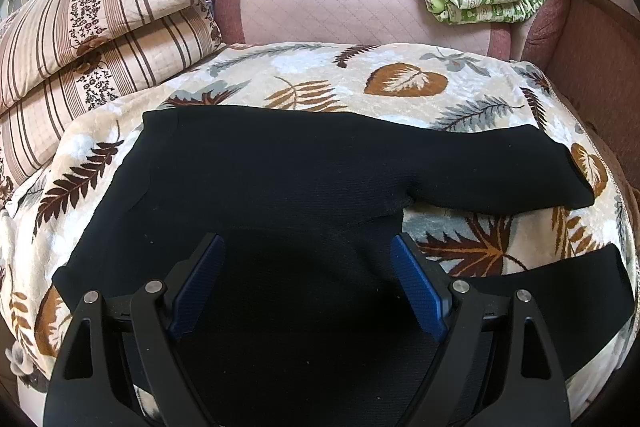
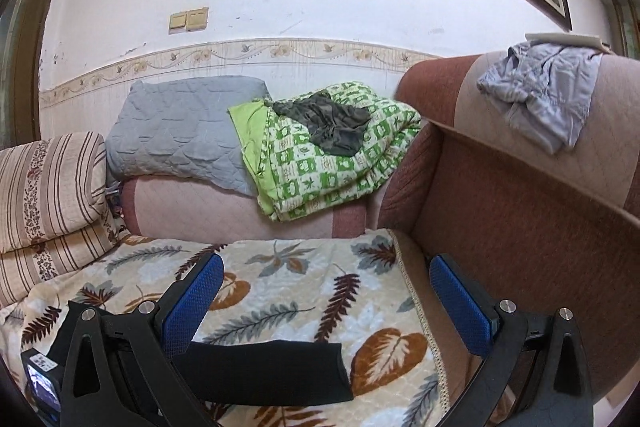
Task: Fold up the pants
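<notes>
Black pants (image 1: 280,167) lie spread flat on a leaf-patterned blanket (image 1: 320,75), with both legs reaching to the right. One leg (image 1: 500,171) lies farther back and the other (image 1: 560,291) nearer. My left gripper (image 1: 308,243) hangs over the pants' upper part, open, its blue pads (image 1: 200,287) wide apart and gripping no cloth. In the right wrist view one black pant leg end (image 2: 272,371) lies on the blanket (image 2: 280,287). My right gripper (image 2: 326,261) is raised above it, open and empty.
Striped folded quilts (image 1: 100,27) are stacked at the left. A grey quilted pad (image 2: 180,131) and a green patterned blanket (image 2: 328,167) with a dark garment on top lie on the sofa back. The brown sofa arm (image 2: 520,227) at the right carries a pale blue garment (image 2: 540,99).
</notes>
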